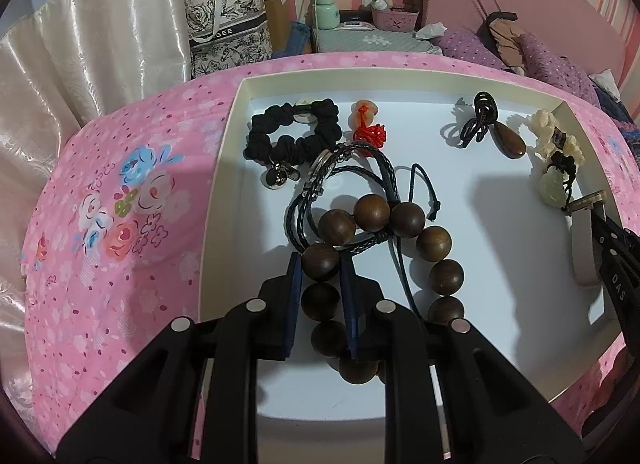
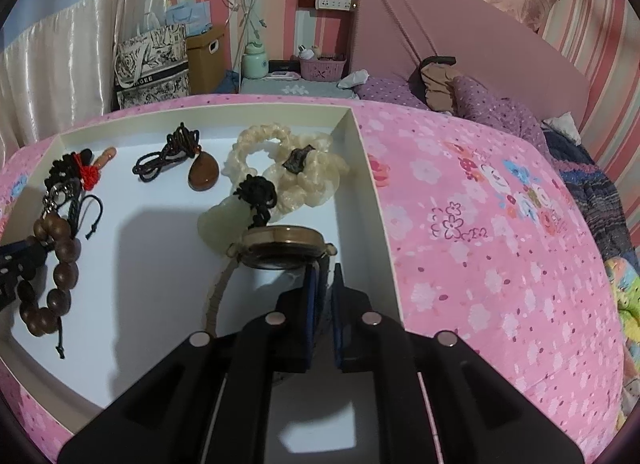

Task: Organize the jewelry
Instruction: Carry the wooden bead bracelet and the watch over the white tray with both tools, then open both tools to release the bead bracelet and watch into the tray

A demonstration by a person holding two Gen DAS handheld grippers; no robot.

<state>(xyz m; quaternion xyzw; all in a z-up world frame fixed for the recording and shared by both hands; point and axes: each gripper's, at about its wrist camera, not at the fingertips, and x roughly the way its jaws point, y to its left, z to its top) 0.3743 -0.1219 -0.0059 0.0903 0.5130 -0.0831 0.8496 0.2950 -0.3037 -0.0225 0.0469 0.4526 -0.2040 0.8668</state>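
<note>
Left fingers (image 1: 294,276) astride bead bracelet (image 1: 404,248) — clamped

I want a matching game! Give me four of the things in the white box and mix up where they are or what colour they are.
Things:
1. wooden bead bracelet
2. watch
3. black scrunchie
4. teardrop pendant

Clues:
A. brown, on a dark cord, at the back of the white box
B. its strap pinched in the right tool
C. back left corner, by a silver bell
D. one bead squeezed in the left tool

Pairs: 1-D, 2-B, 3-C, 4-A
</note>
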